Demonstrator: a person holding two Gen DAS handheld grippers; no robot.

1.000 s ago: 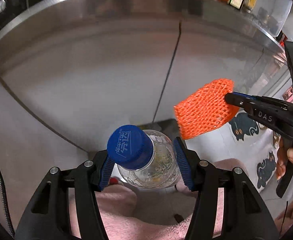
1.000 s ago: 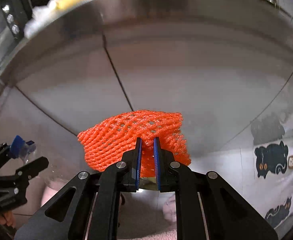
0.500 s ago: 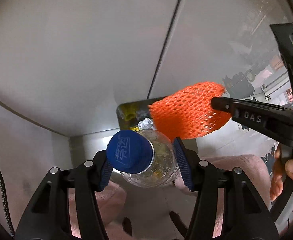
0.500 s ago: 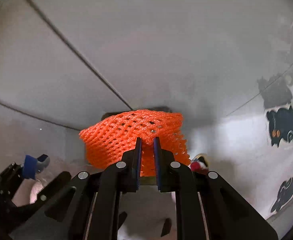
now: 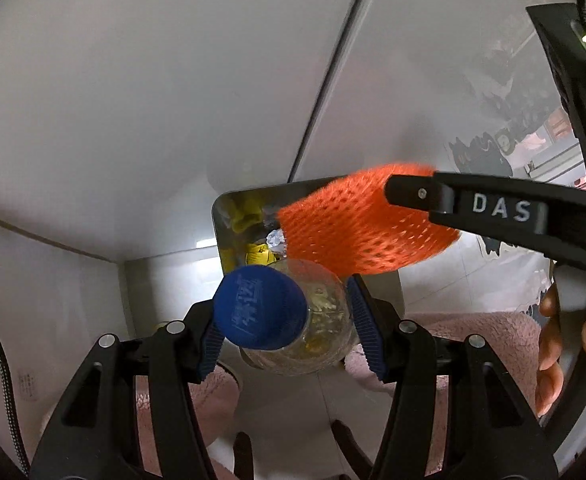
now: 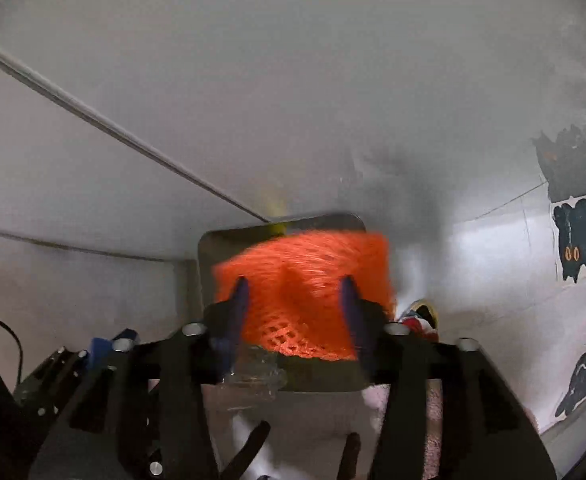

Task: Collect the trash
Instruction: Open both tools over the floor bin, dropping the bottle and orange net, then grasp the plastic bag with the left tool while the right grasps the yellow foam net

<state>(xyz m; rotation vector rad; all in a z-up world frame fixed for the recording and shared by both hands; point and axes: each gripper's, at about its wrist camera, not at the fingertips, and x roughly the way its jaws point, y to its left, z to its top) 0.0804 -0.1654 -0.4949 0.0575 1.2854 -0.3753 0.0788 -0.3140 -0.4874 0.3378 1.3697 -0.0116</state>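
Orange foam net (image 6: 305, 300), blurred with motion, sits between the parted fingers of the right tongs (image 6: 295, 308) directly above the open metal bin (image 6: 209, 248); we judge it freshly let go, though we cannot tell whether a finger grazes it. In the left wrist view the net (image 5: 357, 232) hangs over the bin mouth (image 5: 221, 220), where yellow scraps and a crumpled white wad already lie. Just below and beside it, the left tongs (image 5: 289, 328) are clamped on a clear plastic bottle (image 5: 317, 332) with a blue cap (image 5: 259, 312), held at the near rim of the bin, not yet over the opening. White cabinet panels (image 5: 133, 100) rise behind, a pink fleecy mat (image 5: 473, 336) lies underfoot, and cat stickers (image 6: 581, 236) mark the wall at right.

We read the step as dropping both items. To do it well, we would hold the right tongs wide and lift them straight up so the net cannot snag, then carry the bottle forward until it is fully over the opening before parting the left fingers.
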